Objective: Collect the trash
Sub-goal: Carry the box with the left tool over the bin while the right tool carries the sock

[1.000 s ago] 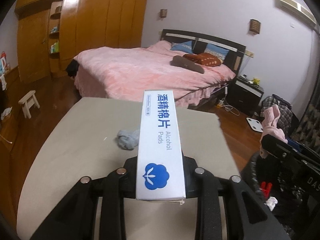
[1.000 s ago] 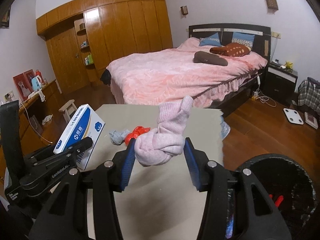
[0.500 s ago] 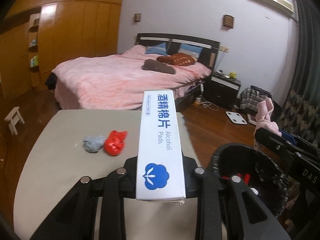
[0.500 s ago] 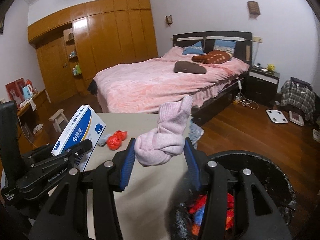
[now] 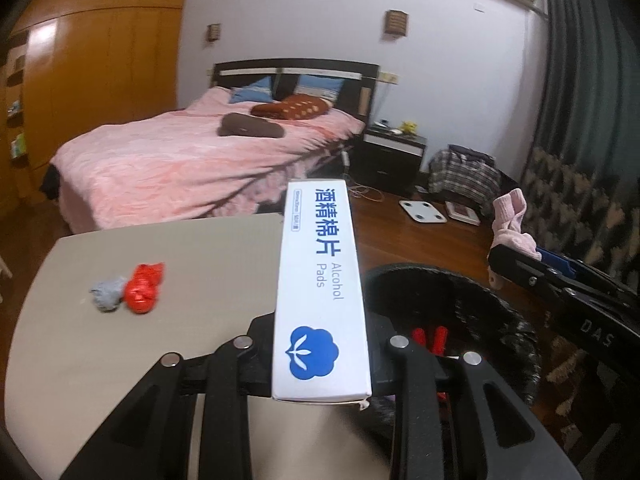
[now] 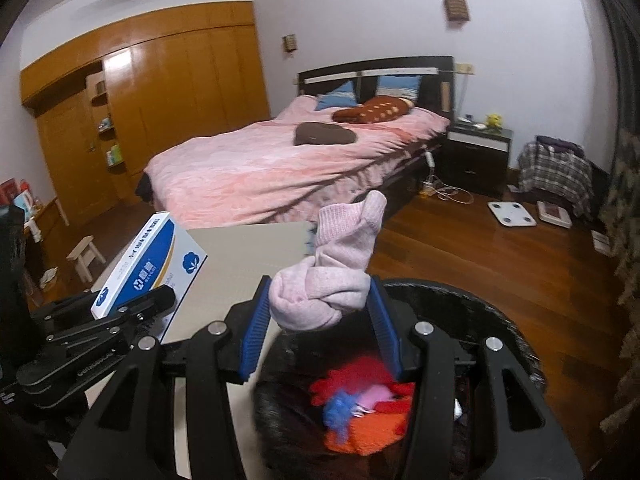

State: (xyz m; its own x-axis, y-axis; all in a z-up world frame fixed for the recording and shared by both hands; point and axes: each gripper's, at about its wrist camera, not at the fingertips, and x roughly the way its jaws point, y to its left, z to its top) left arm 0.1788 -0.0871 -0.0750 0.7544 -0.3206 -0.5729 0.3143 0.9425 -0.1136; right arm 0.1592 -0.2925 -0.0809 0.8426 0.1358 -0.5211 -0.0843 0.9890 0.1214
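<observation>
Holding blurred, seemingly red rubbish, bin (image 6: 516, 344) sits beneath sock-clamping (image 6: 320, 280) jaws; left grips box (image 5: 320, 292).

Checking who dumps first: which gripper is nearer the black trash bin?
Right. The right gripper, holding the pink sock, hangs over the black trash bin; the left gripper, holding the alcohol pads box, sits beside its rim.

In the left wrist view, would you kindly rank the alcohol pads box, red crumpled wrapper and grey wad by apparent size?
1. alcohol pads box, though nearness to the camera enlarges it.
2. red crumpled wrapper.
3. grey wad, only slightly smaller than the wrapper it touches.
</observation>
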